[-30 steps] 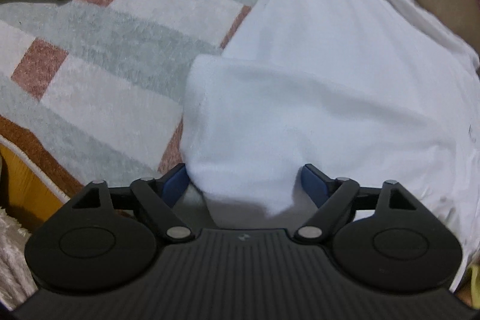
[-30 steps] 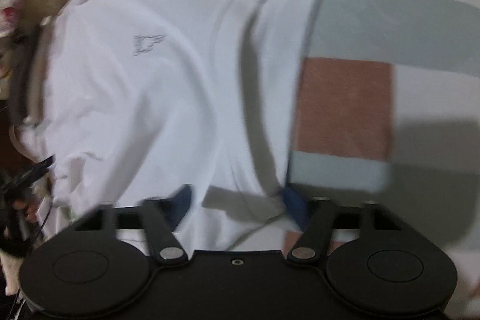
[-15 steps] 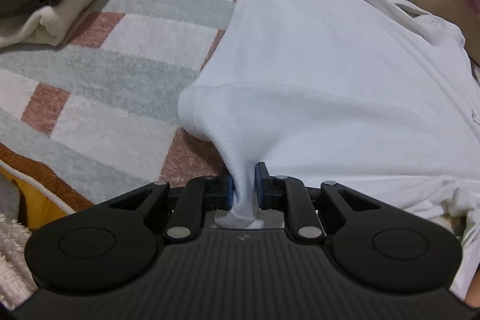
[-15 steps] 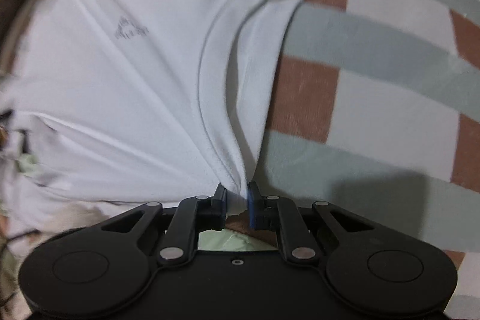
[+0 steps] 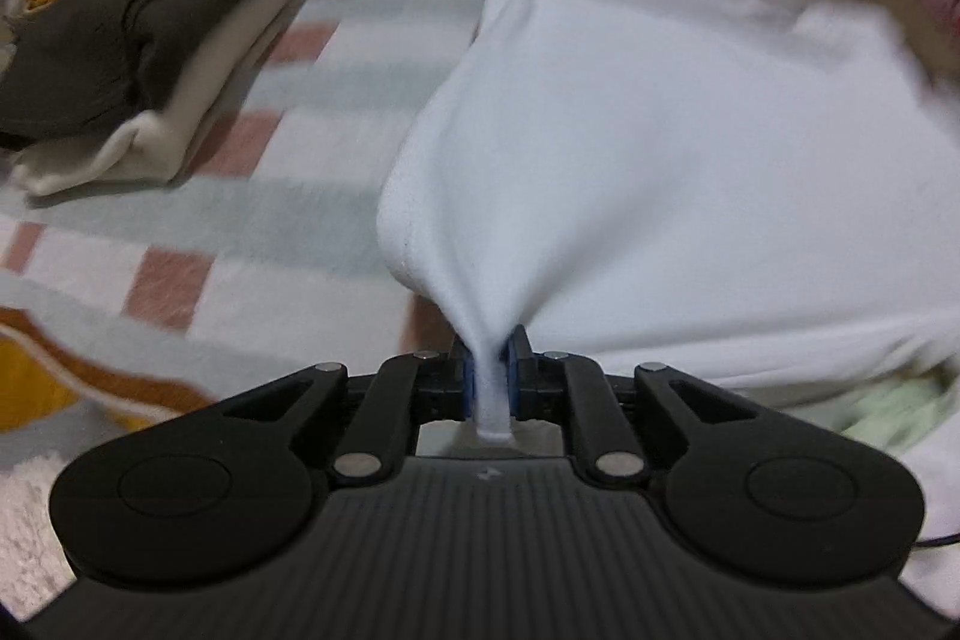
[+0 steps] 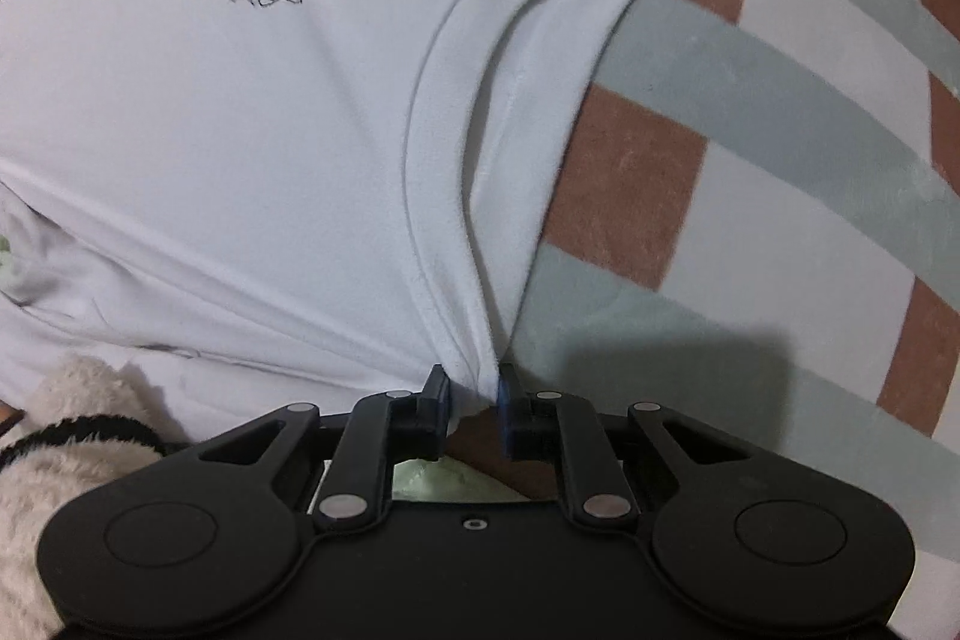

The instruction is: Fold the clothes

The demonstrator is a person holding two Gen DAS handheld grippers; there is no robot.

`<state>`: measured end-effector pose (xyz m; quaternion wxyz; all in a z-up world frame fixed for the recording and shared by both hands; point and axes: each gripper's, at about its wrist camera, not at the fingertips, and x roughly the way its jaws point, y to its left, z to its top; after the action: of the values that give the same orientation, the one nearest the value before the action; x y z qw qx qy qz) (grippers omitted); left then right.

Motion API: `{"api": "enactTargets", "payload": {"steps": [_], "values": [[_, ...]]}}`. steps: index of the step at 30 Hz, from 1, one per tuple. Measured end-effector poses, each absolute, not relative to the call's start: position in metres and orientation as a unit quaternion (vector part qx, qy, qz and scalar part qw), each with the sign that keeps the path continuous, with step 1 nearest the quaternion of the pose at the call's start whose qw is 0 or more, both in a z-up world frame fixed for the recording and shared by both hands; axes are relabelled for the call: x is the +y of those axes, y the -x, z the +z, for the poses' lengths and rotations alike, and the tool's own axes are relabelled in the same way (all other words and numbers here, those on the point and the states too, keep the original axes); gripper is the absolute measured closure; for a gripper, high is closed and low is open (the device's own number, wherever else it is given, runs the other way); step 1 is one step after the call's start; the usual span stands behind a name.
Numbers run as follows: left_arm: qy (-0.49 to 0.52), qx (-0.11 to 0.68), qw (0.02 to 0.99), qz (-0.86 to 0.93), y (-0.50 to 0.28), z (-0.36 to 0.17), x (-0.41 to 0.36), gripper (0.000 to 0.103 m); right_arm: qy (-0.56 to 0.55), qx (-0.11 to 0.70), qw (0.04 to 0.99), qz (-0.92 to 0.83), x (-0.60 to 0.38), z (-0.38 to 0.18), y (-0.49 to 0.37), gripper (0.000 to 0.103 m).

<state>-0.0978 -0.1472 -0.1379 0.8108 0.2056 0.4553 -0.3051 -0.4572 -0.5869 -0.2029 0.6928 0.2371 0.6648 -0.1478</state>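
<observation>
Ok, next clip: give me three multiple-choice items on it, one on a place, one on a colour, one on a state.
1. Where is the folded pile?
A. on the rug, left of the shirt
B. on top of the shirt
C. in a basket

2. What colour is the shirt?
A. grey
B. white
C. pink

3. What is the left gripper doing?
A. standing wide open over the rug
B. clamped on a fold of shirt
C. holding the toy

Key: 1 A, the pile lies on the rug beside the shirt; 2 B, plain white with a small logo; 3 B, cloth is bunched between its pads.
</observation>
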Motion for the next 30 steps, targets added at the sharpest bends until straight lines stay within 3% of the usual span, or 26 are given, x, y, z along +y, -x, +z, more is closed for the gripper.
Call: {"api": "enactTargets", "payload": {"steps": [2, 3, 6, 12, 15, 23, 24, 25, 30], "values": [[-0.220, 0.461, 0.810, -0.286, 0.096, -0.143, -0.152, 0.084, -0.201, 0.681, 0.686, -0.161, -0.583, -0.195, 0.445, 0.080], [-0.200, 0.467, 0.811, -0.291, 0.092, -0.142, -0.149, 0.076, -0.177, 0.679, 0.688, -0.182, -0.578, -0.185, 0.438, 0.068], [-0.140, 0.486, 0.816, -0.278, 0.081, -0.140, -0.137, 0.060, -0.106, 0.641, 0.721, -0.242, -0.553, -0.144, 0.417, 0.062], [0.018, 0.569, 0.781, -0.257, 0.062, -0.159, -0.114, 0.053, -0.135, 0.527, 0.829, -0.133, -0.487, -0.084, 0.360, 0.056], [0.083, 0.602, 0.754, -0.250, 0.066, -0.175, -0.107, 0.052, -0.142, 0.537, 0.831, -0.025, -0.433, -0.104, 0.317, 0.053], [0.096, 0.596, 0.764, -0.229, 0.065, -0.178, -0.100, 0.046, -0.088, 0.563, 0.821, 0.033, -0.374, -0.159, 0.283, 0.053], [0.100, 0.596, 0.764, -0.223, 0.063, -0.178, -0.098, 0.046, -0.075, 0.565, 0.821, 0.042, -0.372, -0.163, 0.287, 0.066], [0.106, 0.595, 0.766, -0.220, 0.063, -0.177, -0.095, 0.046, -0.065, 0.573, 0.815, 0.059, -0.365, -0.164, 0.293, 0.096], [0.112, 0.579, 0.776, -0.222, 0.068, -0.168, -0.087, 0.045, -0.029, 0.595, 0.793, 0.127, -0.344, -0.146, 0.332, 0.097]]}}
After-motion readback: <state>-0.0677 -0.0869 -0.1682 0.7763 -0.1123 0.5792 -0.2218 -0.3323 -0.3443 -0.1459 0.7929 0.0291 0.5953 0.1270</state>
